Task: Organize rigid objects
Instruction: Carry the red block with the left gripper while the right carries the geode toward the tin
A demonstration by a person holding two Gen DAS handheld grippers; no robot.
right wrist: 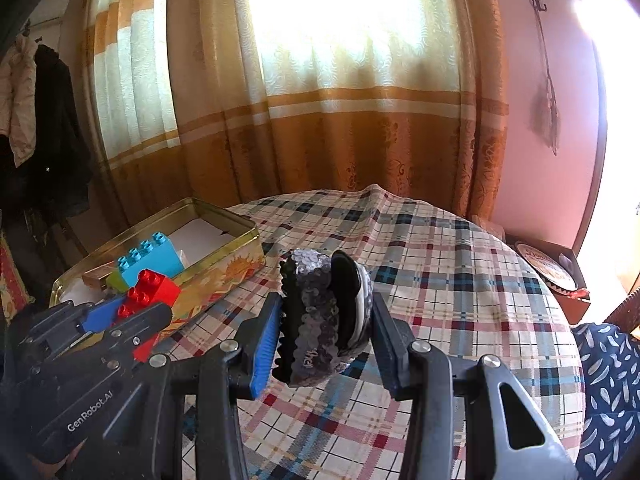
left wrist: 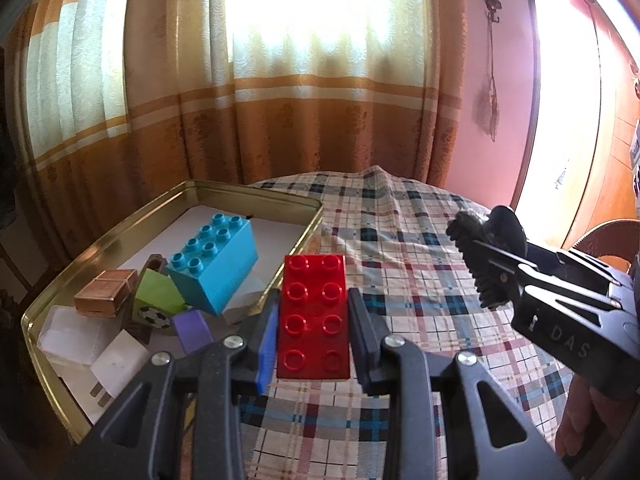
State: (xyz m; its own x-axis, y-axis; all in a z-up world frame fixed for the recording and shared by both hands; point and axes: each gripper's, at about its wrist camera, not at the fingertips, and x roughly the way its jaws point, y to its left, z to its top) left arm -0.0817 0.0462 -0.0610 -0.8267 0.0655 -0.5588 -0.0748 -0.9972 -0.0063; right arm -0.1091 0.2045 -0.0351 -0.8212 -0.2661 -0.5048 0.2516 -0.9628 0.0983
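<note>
Left tool (left wrist: 314, 316) grips red brick (left wrist: 313, 316) (8 studs); right tool (right wrist: 325, 322) grips sequined clip (right wrist: 320, 312).

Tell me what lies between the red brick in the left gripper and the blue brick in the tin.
Only the tin's gold rim separates the red brick from the blue brick; the left wrist view shows it.

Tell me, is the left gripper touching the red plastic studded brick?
Touching. The left wrist view shows the left gripper closed on the red plastic studded brick, both pads pressing its long sides with no gap.
</note>
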